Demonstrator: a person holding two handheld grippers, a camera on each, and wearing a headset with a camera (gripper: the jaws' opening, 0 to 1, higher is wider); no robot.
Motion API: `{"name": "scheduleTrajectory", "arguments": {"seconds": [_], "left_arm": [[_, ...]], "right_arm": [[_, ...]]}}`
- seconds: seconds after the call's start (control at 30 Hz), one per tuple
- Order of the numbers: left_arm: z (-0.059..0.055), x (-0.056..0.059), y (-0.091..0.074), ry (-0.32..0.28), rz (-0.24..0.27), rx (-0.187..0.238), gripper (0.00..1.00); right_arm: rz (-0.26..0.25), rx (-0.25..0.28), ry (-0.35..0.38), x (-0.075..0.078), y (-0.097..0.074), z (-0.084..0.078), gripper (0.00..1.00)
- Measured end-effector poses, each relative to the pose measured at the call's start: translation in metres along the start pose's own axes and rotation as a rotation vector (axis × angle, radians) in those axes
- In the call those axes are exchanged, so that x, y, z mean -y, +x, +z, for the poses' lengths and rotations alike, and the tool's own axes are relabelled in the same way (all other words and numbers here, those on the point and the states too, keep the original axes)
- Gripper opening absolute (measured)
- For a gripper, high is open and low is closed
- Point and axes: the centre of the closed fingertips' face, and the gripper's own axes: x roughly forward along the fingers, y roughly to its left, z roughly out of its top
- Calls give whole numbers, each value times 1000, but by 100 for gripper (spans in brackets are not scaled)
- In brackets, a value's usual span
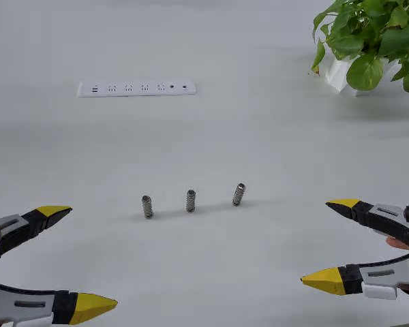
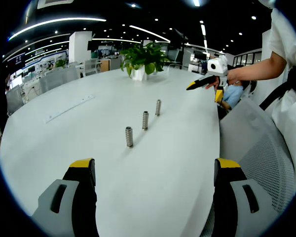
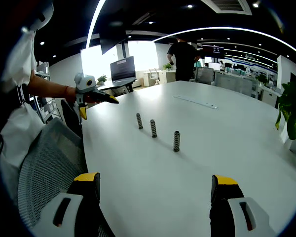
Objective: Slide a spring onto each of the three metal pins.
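While both pairs hang back on the person's side, nothing is being held. The left tongs (image 1: pixel 85 255) are spread wide and empty, and the right tongs (image 1: pixel 319 240) are the same. Both are well apart from the work.

- Three springs stand in a row mid-worktop (image 1: pixel 259 136): left spring (image 1: pixel 147 206), middle spring (image 1: pixel 191 200), right spring (image 1: pixel 238 194).
- The left and middle springs look upright. The right spring leans, its top tipped away to the right.
- The pins are presumably inside the coils, but they are hidden and I cannot confirm it.
- A power strip (image 1: pixel 136 88) and a potted plant (image 1: pixel 368 41) sit far back, out of the way.

Judgement: the threading looks done or close to it.

Risks from here:
- The leaning right spring is the weak one. If the lean means its pin is barely balanced, a knock to the worktop or a brushing tong tip could topple it.
- Nothing visible anchors any of the three. A careless reach could start one rolling, and its neighbours stand near enough to be struck.
- Straightening the leaner with spread tongs risks pushing it over. A squeeze on the coil could compress it and let it spring away.
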Motion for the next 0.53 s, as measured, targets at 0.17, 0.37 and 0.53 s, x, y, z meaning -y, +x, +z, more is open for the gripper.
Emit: {"name": "scheduleTrajectory", "arguments": {"seconds": [0.17,0.37,0.53], "left_arm": [[0,0,1,-1,-5,0,99],[0,-1,2,-3,-10,1,99],[0,-1,2,-4,-12,1,99]], "right_arm": [[1,-9,2,1,0,-1,92],[6,-13,4,0,1,-1,92],[8,-18,2,1,0,-2,92]]}}
